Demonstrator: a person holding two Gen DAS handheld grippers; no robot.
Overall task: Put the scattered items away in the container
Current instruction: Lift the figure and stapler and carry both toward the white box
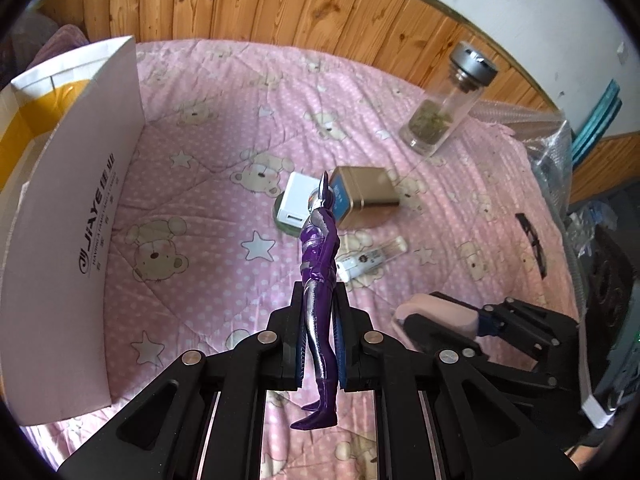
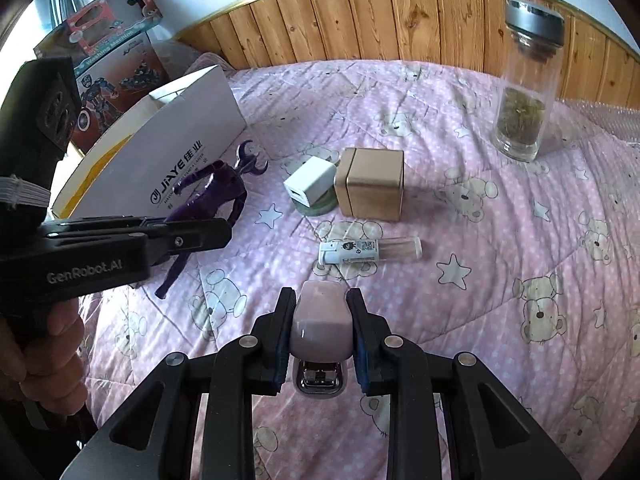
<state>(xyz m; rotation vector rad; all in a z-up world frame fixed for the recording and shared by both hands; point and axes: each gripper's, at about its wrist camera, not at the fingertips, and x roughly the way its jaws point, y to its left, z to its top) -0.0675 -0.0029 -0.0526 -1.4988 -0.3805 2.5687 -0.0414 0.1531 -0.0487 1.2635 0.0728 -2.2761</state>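
Now the left tool is clamped on a purple figure, gripping it around the legs so it stands upright between the fingers, feet toward the camera. The right tool is closed on a pink stapler, its metal end showing between the pads. Both are held above the bed, with its pink bear-print quilt.

Taking the gold tin as landmark: a white charger lies touching its left side, resting on a green disc. A small clear tube lies just in front of the tin. A glass bottle with dried leaves inside stands well behind and to the right. The white box, open at the top, stands well to the tin's left, and the figure hangs close beside its front wall.
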